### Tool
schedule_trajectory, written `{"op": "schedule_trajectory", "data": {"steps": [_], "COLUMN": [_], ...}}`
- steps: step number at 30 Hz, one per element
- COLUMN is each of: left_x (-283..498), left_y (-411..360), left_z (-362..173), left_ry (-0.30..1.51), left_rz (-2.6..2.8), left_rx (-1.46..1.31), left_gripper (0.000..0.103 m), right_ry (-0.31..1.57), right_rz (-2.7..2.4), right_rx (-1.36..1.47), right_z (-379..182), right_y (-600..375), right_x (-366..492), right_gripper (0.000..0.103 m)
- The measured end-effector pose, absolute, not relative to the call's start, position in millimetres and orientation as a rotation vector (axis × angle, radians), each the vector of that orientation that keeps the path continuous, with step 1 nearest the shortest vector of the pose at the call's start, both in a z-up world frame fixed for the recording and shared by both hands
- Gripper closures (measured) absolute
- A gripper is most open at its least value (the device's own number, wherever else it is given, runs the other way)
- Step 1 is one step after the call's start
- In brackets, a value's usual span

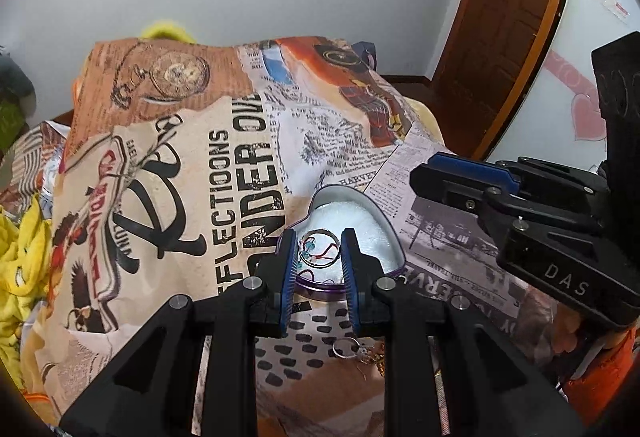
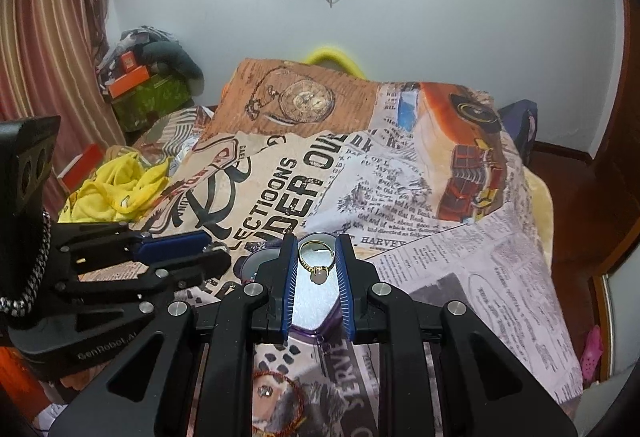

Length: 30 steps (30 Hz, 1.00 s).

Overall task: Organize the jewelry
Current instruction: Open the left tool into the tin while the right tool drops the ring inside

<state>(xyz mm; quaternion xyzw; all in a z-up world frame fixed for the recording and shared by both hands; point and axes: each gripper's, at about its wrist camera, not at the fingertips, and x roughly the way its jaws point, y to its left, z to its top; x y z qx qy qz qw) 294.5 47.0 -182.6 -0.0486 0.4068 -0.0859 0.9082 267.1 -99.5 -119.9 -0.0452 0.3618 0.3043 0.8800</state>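
Note:
A heart-shaped tin box (image 1: 362, 207) with white lining sits on the printed bedspread. My left gripper (image 1: 319, 251) is shut on a silver ring (image 1: 318, 249) with a red thread and blue beads, held over the box. My right gripper (image 2: 317, 257) is shut on a gold ring with a pale stone (image 2: 316, 257), held over the same box (image 2: 312, 301). The right gripper also shows in the left wrist view (image 1: 460, 177), and the left gripper shows in the right wrist view (image 2: 168, 249).
A silver ring and gold chain pieces (image 1: 352, 351) lie on the bedspread below the left gripper. A red thread bracelet (image 2: 280, 397) lies below the right gripper. Yellow cloth (image 2: 116, 193) and boxes (image 2: 148, 93) lie at the left; a wooden door (image 1: 500, 37) is right.

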Motion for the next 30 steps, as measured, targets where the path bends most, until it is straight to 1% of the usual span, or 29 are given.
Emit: {"op": "schedule_trajectory", "data": {"steps": [13, 30], "left_x": [317, 318], "left_y": [54, 53], "left_z": [-205, -208], "left_ry": [0.904, 0.922], "left_rz": [-0.227, -0.224], "left_rx": [-0.161, -0.144], "left_gripper": [0.083, 0.083], "right_ry": [0.872, 0.900], "right_rz": [0.666, 0.650], "right_rx": [-0.061, -0.074], "right_z": [-156, -161], "right_y": [-89, -88], "right_x": [287, 290], "right_gripper": [0.086, 0.086]}}
